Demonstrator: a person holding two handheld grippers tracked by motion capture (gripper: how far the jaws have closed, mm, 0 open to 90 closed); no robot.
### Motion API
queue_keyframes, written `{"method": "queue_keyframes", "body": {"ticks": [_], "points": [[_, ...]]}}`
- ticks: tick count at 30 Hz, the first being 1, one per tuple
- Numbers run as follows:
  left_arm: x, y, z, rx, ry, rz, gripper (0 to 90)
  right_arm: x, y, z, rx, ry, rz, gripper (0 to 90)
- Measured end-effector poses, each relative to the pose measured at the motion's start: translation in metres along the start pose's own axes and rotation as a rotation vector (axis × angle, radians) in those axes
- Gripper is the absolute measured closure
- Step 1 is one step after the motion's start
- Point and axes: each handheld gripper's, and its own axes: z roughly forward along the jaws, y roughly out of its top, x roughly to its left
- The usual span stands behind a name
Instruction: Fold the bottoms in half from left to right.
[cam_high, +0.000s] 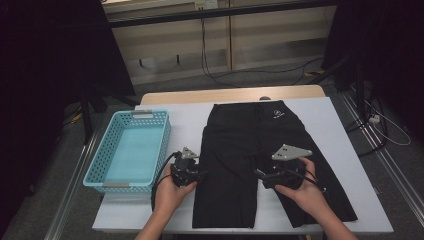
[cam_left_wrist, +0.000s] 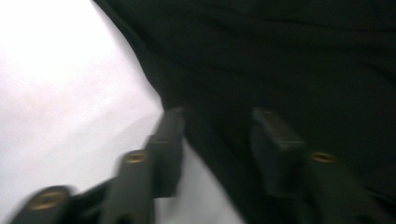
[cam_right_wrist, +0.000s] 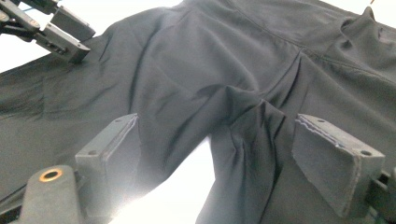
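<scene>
High view first: left claw (cam_high: 192, 172) sits at the outer hem of the black shorts (cam_high: 260, 145), jaws parted, one over bare bench (cam_high: 190, 117), one over cloth, gripping nothing. Right claw (cam_high: 265, 175) gapes wide over the crotch fold, touching nothing I can tell. Just left of the left claw stands a turquoise basket (cam_high: 112, 172), nothing in it. Bare bench runs beyond the shorts.

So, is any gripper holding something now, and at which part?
Nothing is held: both grippers, left and right, are open, their fingers astride edges of the black shorts.
</scene>
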Motion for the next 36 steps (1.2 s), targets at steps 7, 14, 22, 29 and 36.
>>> {"method": "queue_keyframes", "body": {"ticks": [7, 14, 22, 29, 36], "points": [[-0.004, 0.000, 0.000, 0.017, -0.094, -0.059, 88.6, 0.000, 0.002, 0.004, -0.001, -0.003, -0.001, 15.9], [-0.004, 0.004, -0.001, 0.017, -0.116, -0.061, 89.2, -0.008, 0.005, 0.008, -0.011, -0.015, 0.030, 15.9], [-0.013, 0.014, -0.006, -0.038, -0.184, -0.065, 89.5, -0.012, 0.019, 0.019, -0.046, -0.026, 0.048, 14.4], [-0.016, 0.017, -0.008, -0.062, -0.192, -0.057, 89.4, -0.010, 0.033, 0.035, -0.056, -0.033, 0.044, 14.6], [-0.021, 0.020, -0.008, -0.092, -0.204, -0.039, 89.5, -0.009, 0.045, 0.052, -0.055, -0.022, 0.058, 14.4]]}}
